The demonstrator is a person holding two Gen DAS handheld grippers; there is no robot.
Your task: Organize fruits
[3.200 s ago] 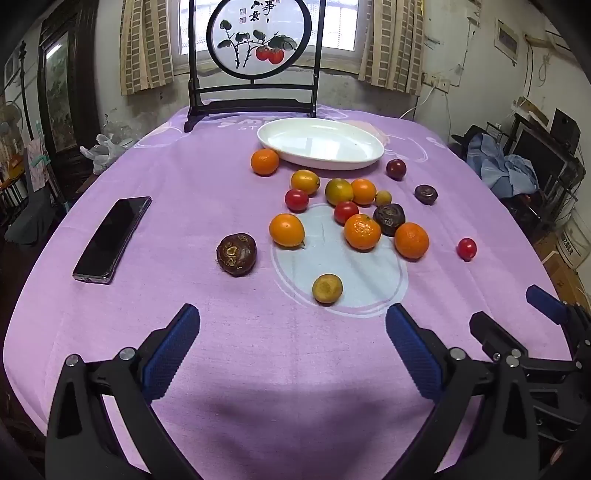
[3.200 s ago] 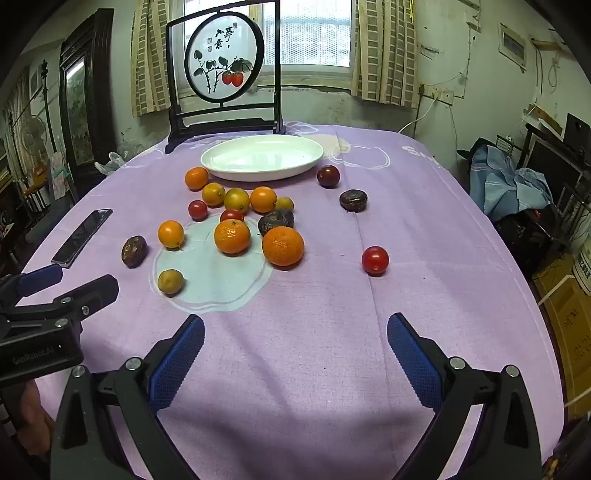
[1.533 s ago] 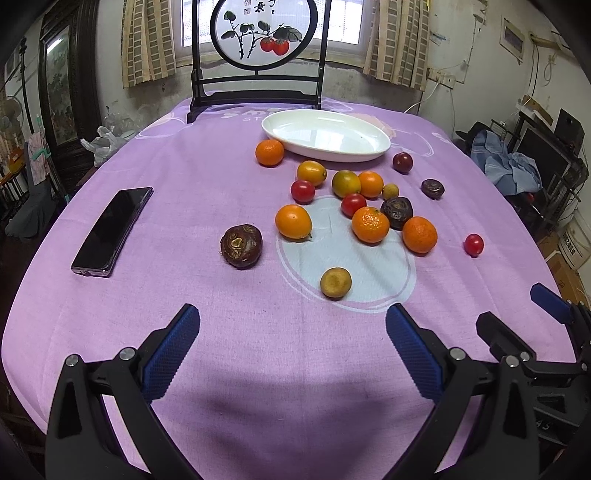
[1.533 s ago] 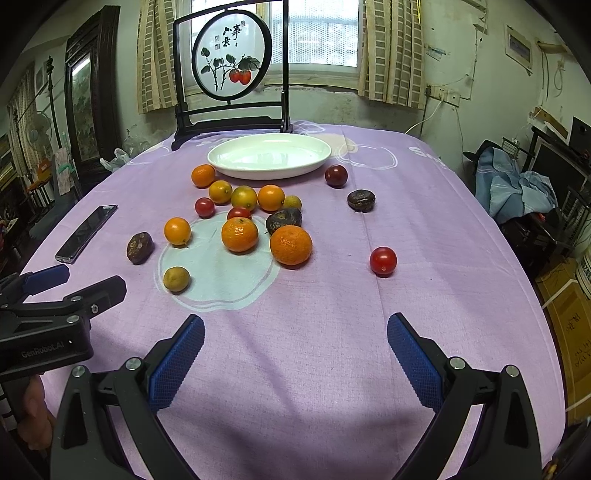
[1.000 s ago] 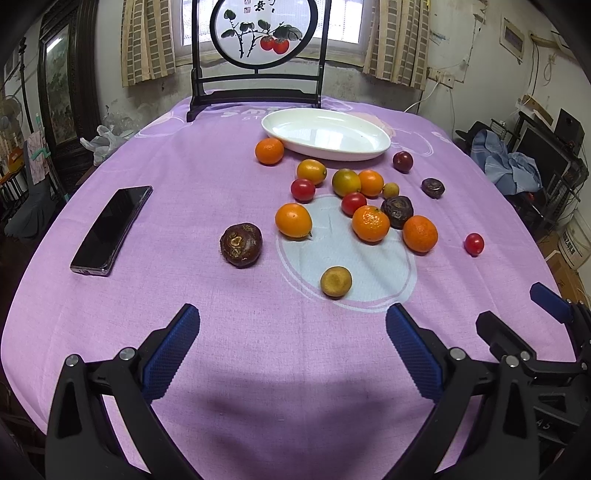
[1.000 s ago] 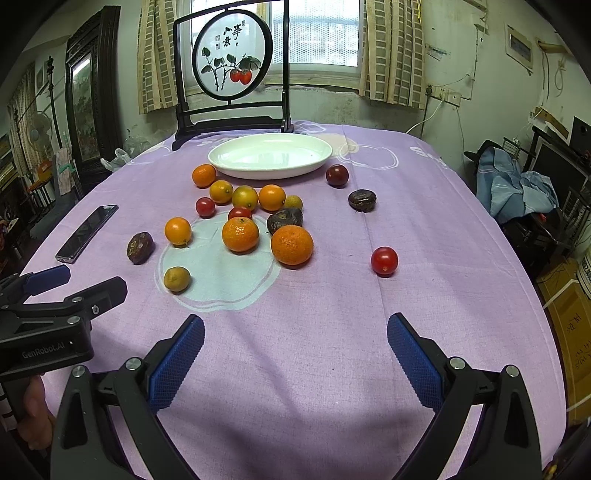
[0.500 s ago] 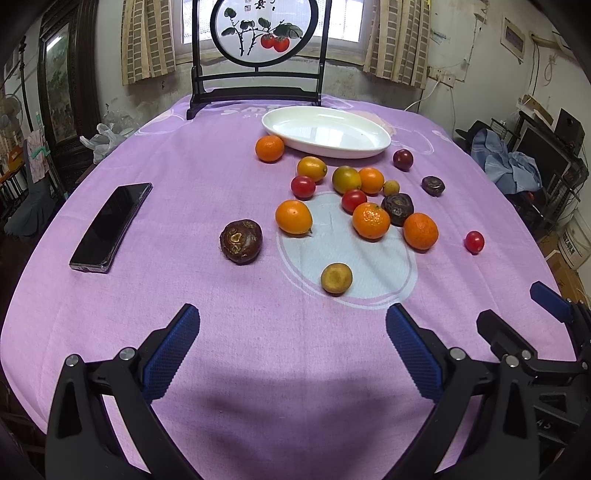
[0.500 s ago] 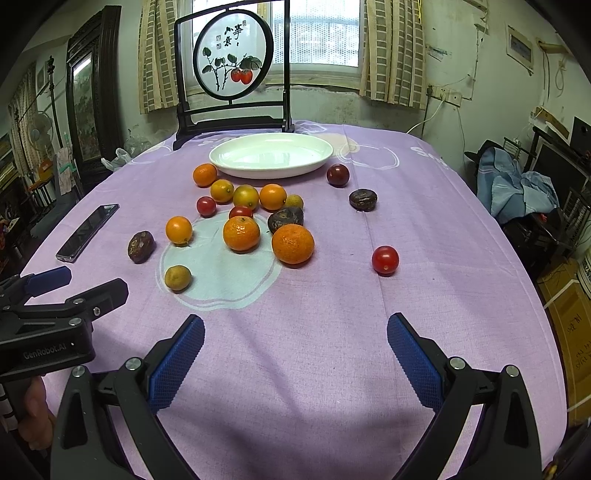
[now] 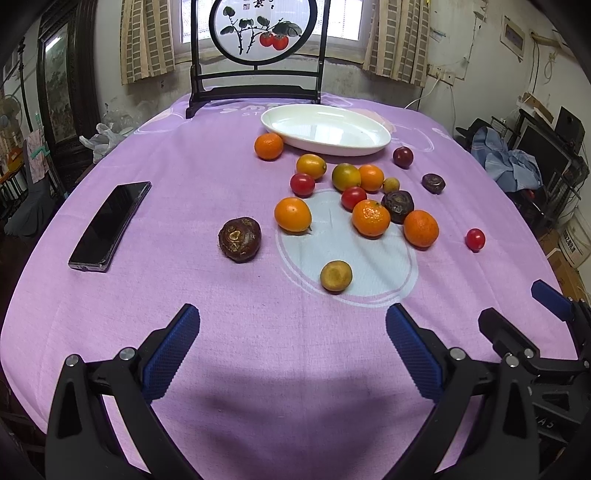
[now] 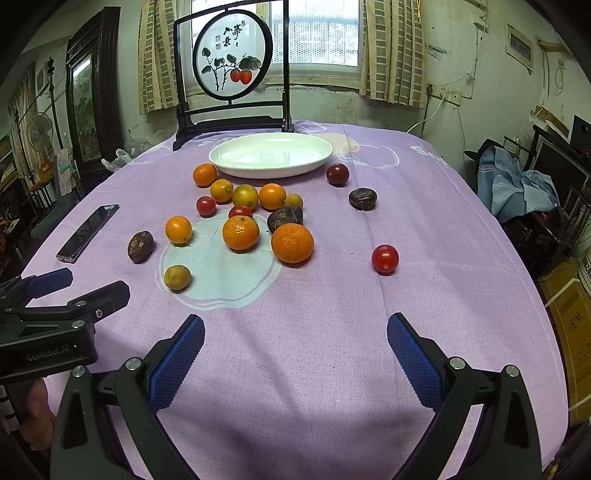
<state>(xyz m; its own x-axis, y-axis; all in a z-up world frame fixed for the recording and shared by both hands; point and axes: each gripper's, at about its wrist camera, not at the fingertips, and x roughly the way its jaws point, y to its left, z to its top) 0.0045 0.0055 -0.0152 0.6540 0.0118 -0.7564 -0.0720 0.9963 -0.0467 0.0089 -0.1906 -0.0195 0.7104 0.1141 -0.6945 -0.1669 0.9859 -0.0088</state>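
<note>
Several fruits lie loose on the purple tablecloth [image 9: 184,295]: oranges such as one [image 9: 370,218] mid-table and another [image 10: 292,242], red tomatoes [image 10: 385,259], a dark wrinkled fruit [image 9: 239,239] and a small brownish-yellow fruit [image 9: 335,276]. An empty white oval plate [image 9: 325,129] sits at the far side, its rim [image 10: 271,170] near the fruit cluster. My left gripper [image 9: 291,347] is open above the near cloth, short of the fruits. My right gripper [image 10: 295,350] is open too, holding nothing. Each gripper shows at the other view's edge.
A black phone [image 9: 110,225] lies on the left of the cloth. A dark wooden stand with a round painted screen [image 9: 258,29] stands behind the plate. Cluttered furniture and clothes [image 10: 517,184] sit beyond the table's right edge. A hand [image 10: 35,421] holds the left gripper.
Both cameras have drifted slightly, so the fruits and plate sit a little higher and closer in view. Nothing on the table has moved. Both grippers stay open.
</note>
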